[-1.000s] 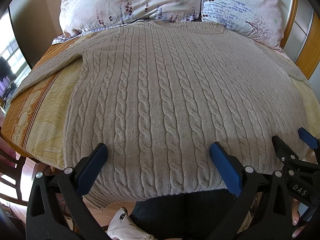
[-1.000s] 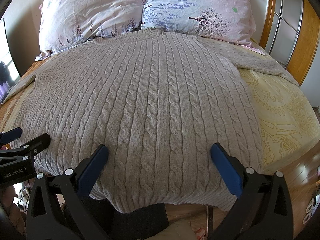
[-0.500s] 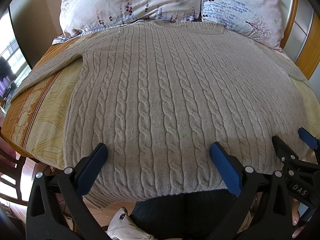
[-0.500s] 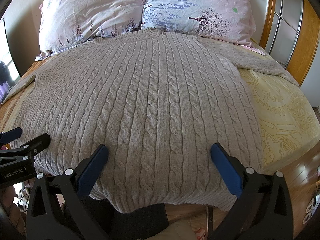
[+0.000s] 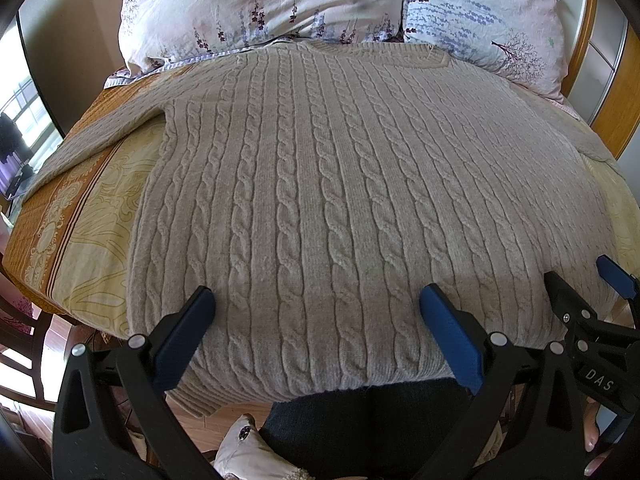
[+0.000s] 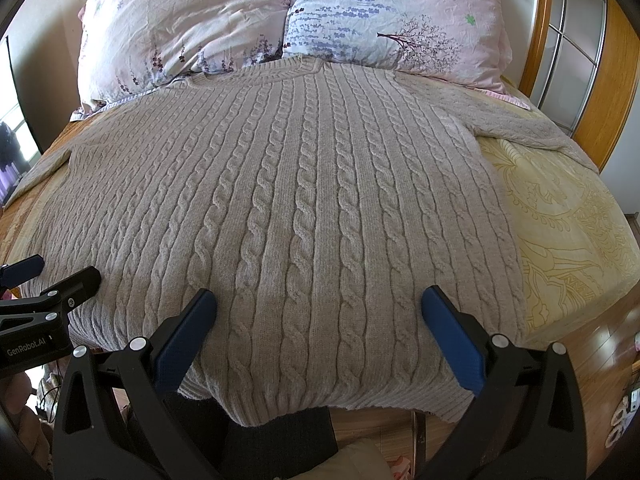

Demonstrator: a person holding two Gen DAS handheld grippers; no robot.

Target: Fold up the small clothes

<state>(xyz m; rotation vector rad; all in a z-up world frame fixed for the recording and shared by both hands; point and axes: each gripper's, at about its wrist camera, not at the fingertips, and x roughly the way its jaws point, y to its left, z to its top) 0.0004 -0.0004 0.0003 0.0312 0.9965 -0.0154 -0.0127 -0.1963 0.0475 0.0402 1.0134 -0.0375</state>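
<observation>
A beige cable-knit sweater [image 5: 320, 184] lies flat and spread out on the bed, collar toward the pillows, hem at the near edge; it also shows in the right wrist view [image 6: 304, 208]. Its sleeves stretch out to both sides. My left gripper [image 5: 316, 304] is open and empty, hovering over the hem on the left half. My right gripper [image 6: 318, 304] is open and empty over the hem on the right half. Each gripper shows at the edge of the other's view: the right gripper [image 5: 580, 300] and the left gripper [image 6: 52, 280].
Two floral pillows [image 5: 260, 4] [image 6: 392, 20] lean at the head of the bed. A yellow patterned bedsheet [image 6: 568, 224] shows beside the sweater. A wooden headboard frame [image 6: 612, 80] stands at the right. A dark chair [image 5: 24, 340] stands by the left bed edge.
</observation>
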